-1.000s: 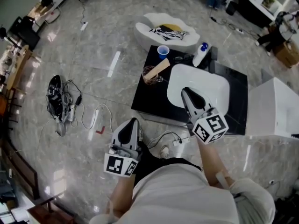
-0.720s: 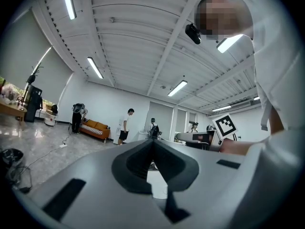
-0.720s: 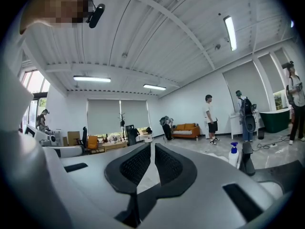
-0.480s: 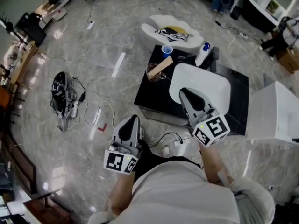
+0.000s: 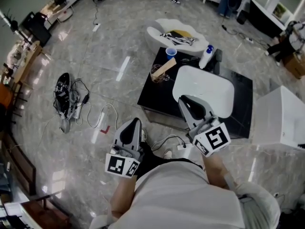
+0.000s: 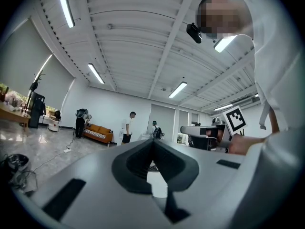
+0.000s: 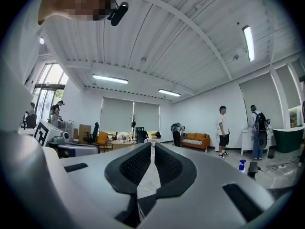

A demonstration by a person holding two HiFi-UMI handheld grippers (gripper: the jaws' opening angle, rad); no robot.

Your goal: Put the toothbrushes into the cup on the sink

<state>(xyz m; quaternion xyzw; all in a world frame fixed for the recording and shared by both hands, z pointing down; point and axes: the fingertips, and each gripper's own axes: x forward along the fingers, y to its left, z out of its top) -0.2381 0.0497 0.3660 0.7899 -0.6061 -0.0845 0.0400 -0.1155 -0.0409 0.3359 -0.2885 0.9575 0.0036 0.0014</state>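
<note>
I held left gripper (image 5: 134,124) and right gripper (image 5: 184,101) closed and empty, near the sink (image 5: 208,82). By my judgement this was the approach step. Next move: open one claw and reach far.

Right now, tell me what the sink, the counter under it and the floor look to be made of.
Sink: smooth plain white with a rounded rim, probably ceramic or moulded plastic.
Counter: flat black slab with a faint sheen, maybe stone or laminate; cannot tell which.
Floor: grey veined surface with bright reflected light streaks, so polished marble or marble-look tile.
</note>
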